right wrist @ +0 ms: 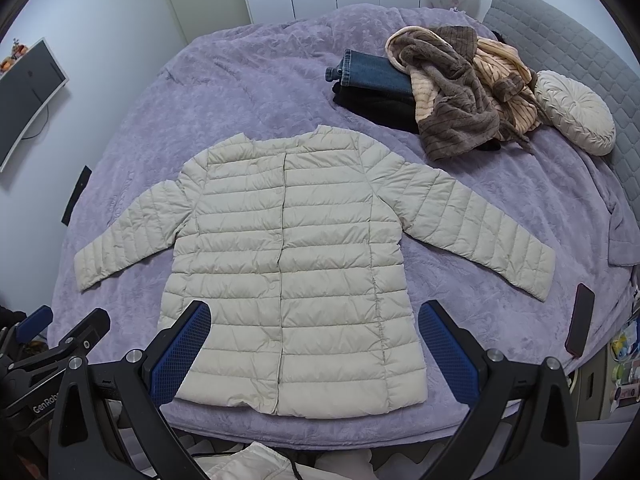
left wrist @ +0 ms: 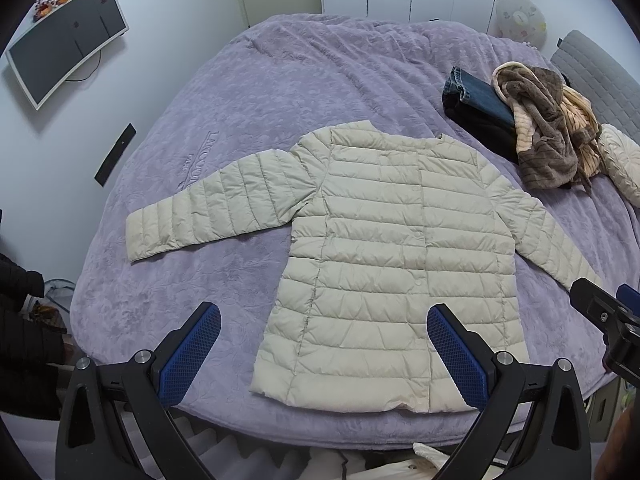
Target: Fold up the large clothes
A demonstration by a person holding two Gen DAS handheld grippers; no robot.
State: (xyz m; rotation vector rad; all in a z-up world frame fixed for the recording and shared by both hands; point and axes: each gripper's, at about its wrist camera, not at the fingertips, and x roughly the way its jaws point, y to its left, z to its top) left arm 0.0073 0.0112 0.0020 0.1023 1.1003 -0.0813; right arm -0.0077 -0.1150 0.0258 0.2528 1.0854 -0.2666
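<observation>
A cream quilted jacket [left wrist: 384,264] lies flat and front-up on the purple bedspread [left wrist: 248,92], its snap placket closed and both sleeves spread out to the sides. Its hem lies near the close edge of the bed.

The left gripper [left wrist: 324,344] hovers over the hem's left part, its blue-padded jaws spread wide and holding nothing. The right gripper [right wrist: 314,340] hovers over the lower body of the jacket, its jaws likewise released and wide apart, empty.

Farther up the bed sits a pile of clothes: folded blue jeans [right wrist: 376,74] on top of a dark folded garment [right wrist: 380,110], with a brown and peach fleece robe [right wrist: 460,96] heaped against them. A round cream cushion [right wrist: 576,112] rests just beside the robe, against the grey headboard [right wrist: 560,36]. A dark phone [right wrist: 580,326] lies at the bed's right edge.
</observation>
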